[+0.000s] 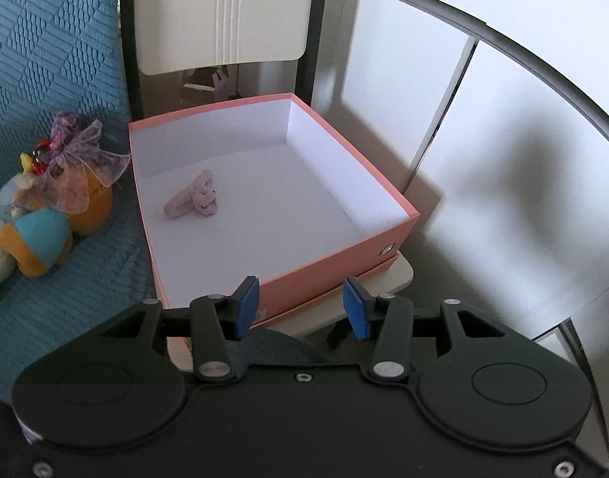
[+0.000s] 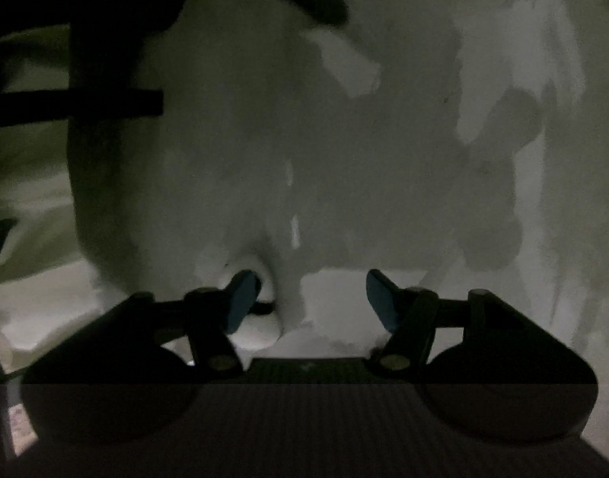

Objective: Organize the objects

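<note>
- Hovering the left gripper at the near edge of the pink box, jaws narrowly apart, holding nothing.
- Resting alone toward the box's left wall: pink hair clip.
- Keeping the right gripper moderately open, apparently empty, over something pale and dim.
- Fetching next from the plush toys beside the box's left edge, probably.

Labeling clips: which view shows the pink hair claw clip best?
Left wrist. The hair claw clip lies in plain sight, well lit, on the white floor of the open pink box. The right wrist view is dark and blurred and shows no clip.
</note>
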A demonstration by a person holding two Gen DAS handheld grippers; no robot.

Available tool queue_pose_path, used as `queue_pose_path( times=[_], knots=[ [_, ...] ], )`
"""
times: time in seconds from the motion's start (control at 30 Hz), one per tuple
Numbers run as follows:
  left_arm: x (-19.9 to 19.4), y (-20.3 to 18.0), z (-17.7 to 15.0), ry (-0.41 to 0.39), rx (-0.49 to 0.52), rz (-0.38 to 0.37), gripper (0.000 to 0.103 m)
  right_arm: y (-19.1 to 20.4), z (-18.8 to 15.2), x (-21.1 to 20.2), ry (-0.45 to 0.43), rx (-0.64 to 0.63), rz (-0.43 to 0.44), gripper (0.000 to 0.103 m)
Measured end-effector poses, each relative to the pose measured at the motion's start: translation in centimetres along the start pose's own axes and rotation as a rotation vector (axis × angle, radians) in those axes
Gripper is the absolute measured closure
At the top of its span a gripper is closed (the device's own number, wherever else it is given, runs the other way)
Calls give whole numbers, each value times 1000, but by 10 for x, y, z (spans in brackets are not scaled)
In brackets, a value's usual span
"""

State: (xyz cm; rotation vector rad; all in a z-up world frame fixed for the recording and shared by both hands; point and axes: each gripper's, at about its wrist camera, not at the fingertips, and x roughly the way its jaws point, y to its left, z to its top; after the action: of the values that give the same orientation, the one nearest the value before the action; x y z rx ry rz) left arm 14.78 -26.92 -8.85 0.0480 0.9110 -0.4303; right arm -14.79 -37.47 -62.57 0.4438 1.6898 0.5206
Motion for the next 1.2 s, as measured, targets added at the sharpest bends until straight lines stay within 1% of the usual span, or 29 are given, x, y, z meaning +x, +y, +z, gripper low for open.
queue_pose_path(
  times=[0.07, 0.13, 0.2, 0.27, 0.4, 0.47, 0.6, 0.63, 0.67, 0.73, 0.8, 0.97, 1.13, 1.2],
  knots=[
    [-3, 0, 1, -2, 8, 10, 58, 2, -4, 14, 49, -1, 10, 50],
    [-5, 0, 1, -3, 5, 15, 58, 5, -8, 28, 88, 3, 18, 53],
    [-7, 0, 1, 0, 9, 22, 58, 6, -11, 39, 112, 39, 39, 55],
    [-10, -1, 1, 0, 24, 28, 58, 7, -11, 48, 131, 87, 91, 66],
    [-16, -2, 2, -5, 27, 48, 58, 18, -1, 64, 163, 72, 93, 66],
    [-18, -4, 2, -6, 35, 56, 58, 16, 12, 65, 179, 64, 102, 66],
    [-21, -6, -1, -2, 45, 72, 58, 17, 13, 77, 211, 98, 118, 66],
    [-22, -7, -1, 7, 51, 74, 58, 18, 12, 78, 221, 92, 108, 66],
    [-25, -7, -1, 18, 72, 77, 58, 21, 13, 81, 233, 70, 89, 67],
    [-34, -9, 0, 11, 121, 86, 57, 26, 13, 88, 256, 36, 74, 72],
    [-41, -9, 2, -3, 144, 120, 55, 31, 13, 96, 273, 26, 61, 72],
    [-44, 2, 3, -2, 60, 124, 54, 36, 15, 111, 294, 23, 45, 74],
    [-40, 10, 2, -1, 10, 144, 54, 41, 15, 118, 301, 9, 10, 74],
    [-43, 13, 2, -8, -6, 140, 54, 41, 14, 119, 303, -4, 4, 75]
  ],
)
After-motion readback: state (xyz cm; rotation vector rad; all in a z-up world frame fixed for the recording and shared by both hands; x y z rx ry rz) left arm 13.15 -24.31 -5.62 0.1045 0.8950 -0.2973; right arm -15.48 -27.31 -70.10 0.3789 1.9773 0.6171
